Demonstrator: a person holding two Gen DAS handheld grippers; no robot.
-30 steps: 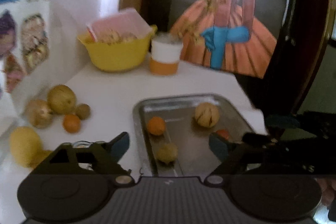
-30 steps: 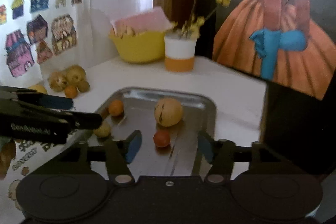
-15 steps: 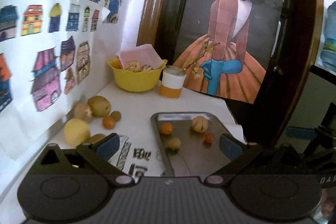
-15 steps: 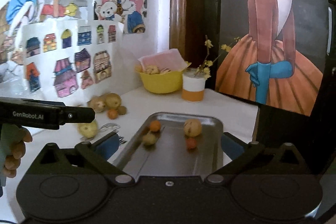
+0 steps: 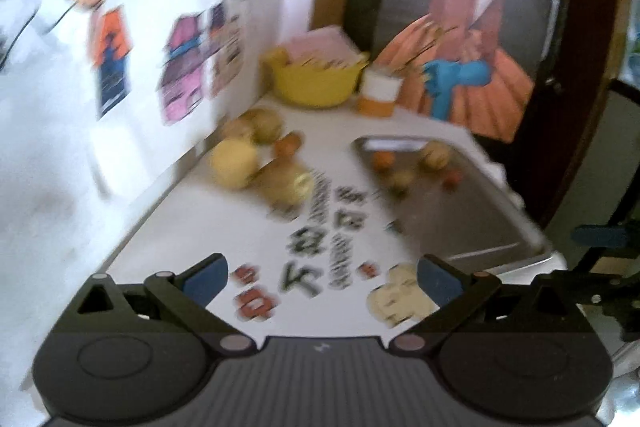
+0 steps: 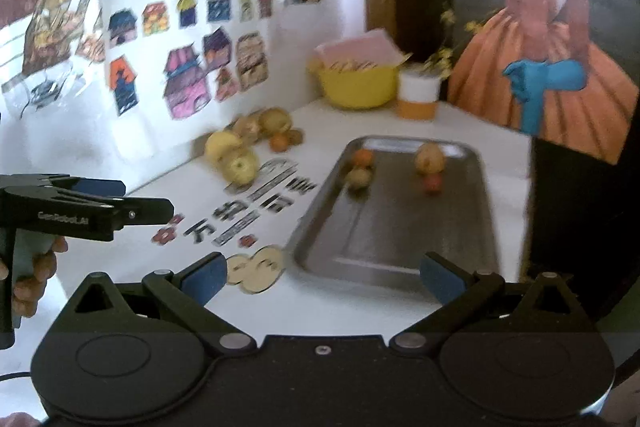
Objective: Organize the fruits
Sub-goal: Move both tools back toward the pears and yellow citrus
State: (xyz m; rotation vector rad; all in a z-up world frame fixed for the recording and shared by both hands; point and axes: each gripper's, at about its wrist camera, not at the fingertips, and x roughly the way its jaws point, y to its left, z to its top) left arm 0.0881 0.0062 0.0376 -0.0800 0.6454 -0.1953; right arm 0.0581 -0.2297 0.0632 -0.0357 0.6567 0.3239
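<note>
At the bottom of the right wrist view, the right gripper [image 6: 322, 277] hangs over the near edge of the white table [image 6: 360, 311], its blue-padded fingers spread wide with nothing between them. At the bottom of the blurred left wrist view, the left gripper [image 5: 322, 277] is likewise spread and empty; it also shows at the left edge of the right wrist view, held by a hand [image 6: 30, 279]. Just beyond, at centre right, lies a metal tray [image 6: 400, 247] with four fruits at its far end: an orange [image 6: 362, 158], a brownish fruit [image 6: 359, 178], a larger yellow fruit [image 6: 429, 158] and a small red fruit [image 6: 432, 183]. Left of the tray, by the wall, sits a pile of loose fruits [image 6: 248, 143]. Farthest, at upper centre, stand a yellow bowl [image 6: 358, 87] and a white-and-orange cup [image 6: 418, 97].
</note>
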